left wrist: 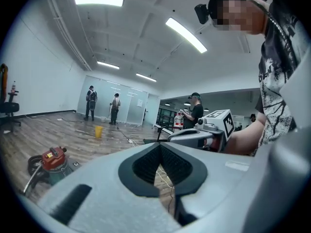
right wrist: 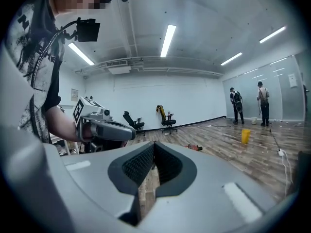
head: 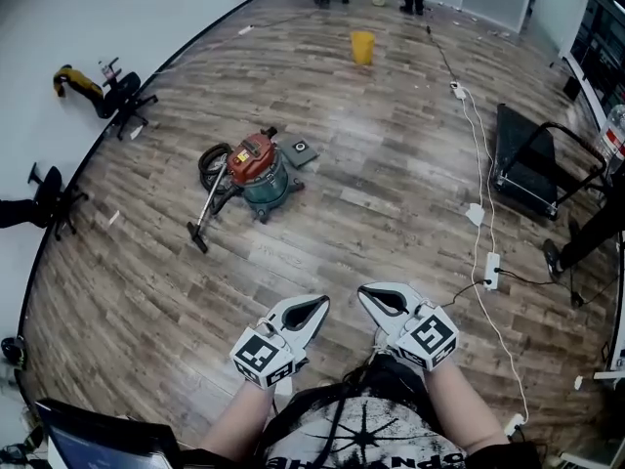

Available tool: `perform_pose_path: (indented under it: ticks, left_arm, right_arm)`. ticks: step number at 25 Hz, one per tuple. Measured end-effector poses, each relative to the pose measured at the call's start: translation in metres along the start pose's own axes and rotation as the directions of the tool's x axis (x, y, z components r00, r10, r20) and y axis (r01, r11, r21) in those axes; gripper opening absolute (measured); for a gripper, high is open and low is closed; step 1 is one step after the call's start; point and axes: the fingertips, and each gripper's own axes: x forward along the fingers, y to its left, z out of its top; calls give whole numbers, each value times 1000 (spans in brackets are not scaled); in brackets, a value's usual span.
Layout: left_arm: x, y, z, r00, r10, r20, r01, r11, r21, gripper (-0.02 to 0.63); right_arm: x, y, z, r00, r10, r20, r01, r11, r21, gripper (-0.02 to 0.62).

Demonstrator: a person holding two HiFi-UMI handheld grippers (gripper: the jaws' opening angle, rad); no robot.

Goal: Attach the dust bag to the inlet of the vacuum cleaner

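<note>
Wood floor [head: 391, 213] all round. Vacuum [head: 256, 172] stands well ahead, off to left, wand trailing toward near-left. Dust bag not spotted. Left gripper [head: 318, 305] on nearer side, right gripper [head: 367, 294] just beside it. Both clamped tight, nothing held.

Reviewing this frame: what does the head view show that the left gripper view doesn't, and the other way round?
Only the head view: the marker cube on the left gripper, and a dark screen at the bottom-left corner. Only the left gripper view: the ceiling strip lights and the camera worn on the person's head. Both: the vacuum cleaner and the yellow bucket beyond it.
</note>
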Motion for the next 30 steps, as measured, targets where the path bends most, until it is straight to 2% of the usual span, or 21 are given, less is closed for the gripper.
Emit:
perform_pose_path:
  ticks: [3,7,12,22,26,30]
  left_arm:
    - [43,9,17,1000,17,6,-17,1000,20,2]
    - [97,22,34,999,40,25,-40,999,-3,2]
    - [146,37,48,996,87,35,-87,996,7,2]
    - [185,87,66,987,153,38,-154,988,29,2]
    - [202,127,74,990,139,18,-140,989,55,2]
    - [223,176,91,992,116,47,-118,992,41,2]
  right_arm:
    - [-5,-45,9,1000,25,-1,-25,1000,0,8]
    - [-11,-102,13,998,60,-12,-60,998,-3,8]
    - [-13,-152,15,994,112,-18,-112,994,-11,8]
    - [12,-211,26,988,155,-5,-155,988,-17,8]
    - [46,-233,36,983,181,-27,-182,982,-53,9]
    - [85,-266,51,988,155,-19,-155,987,-47,9]
